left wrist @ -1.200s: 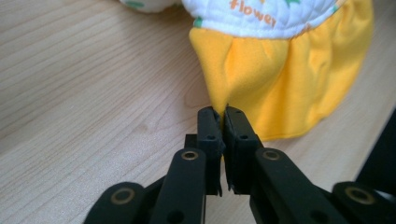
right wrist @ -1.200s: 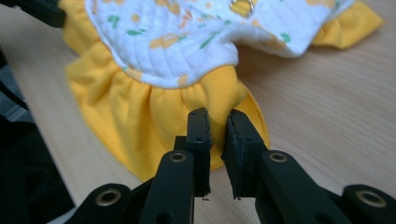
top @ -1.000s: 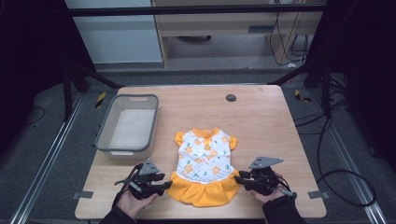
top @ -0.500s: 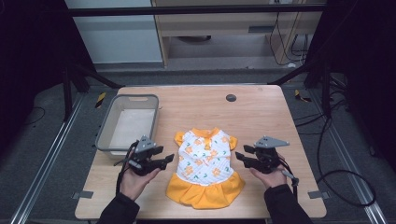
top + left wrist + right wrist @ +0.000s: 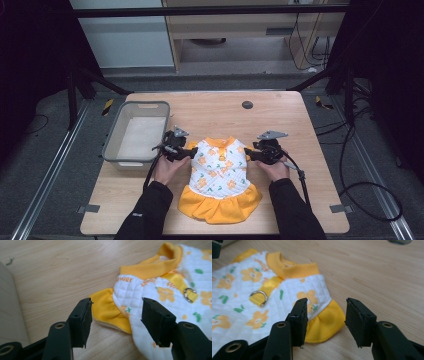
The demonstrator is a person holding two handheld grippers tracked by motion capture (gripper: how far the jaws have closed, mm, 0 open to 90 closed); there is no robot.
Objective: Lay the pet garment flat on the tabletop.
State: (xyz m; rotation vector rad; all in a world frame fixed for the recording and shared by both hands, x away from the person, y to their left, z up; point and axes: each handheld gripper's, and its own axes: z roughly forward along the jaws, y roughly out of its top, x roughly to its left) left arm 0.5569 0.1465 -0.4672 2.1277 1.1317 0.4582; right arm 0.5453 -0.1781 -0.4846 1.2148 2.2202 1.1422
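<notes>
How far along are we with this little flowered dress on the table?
Done: the dress lies flat, face up. In hand: left gripper and right gripper sit open at its orange sleeves, nothing pinched; their jaws have just been opening. Left: probably grasping the sleeves, folding, perhaps moving it to the grey bin.

Wooden worktop point(image 5: 210, 107) carries a small dress point(image 5: 220, 170), white w/ orange flowers & orange skirt, lying flat btwn the two sets of fingers, sleeve at each. Grey bin point(image 5: 137, 135) sits just outboard of left fingers. Small dark round disc point(image 5: 247, 105) well beyond both.
</notes>
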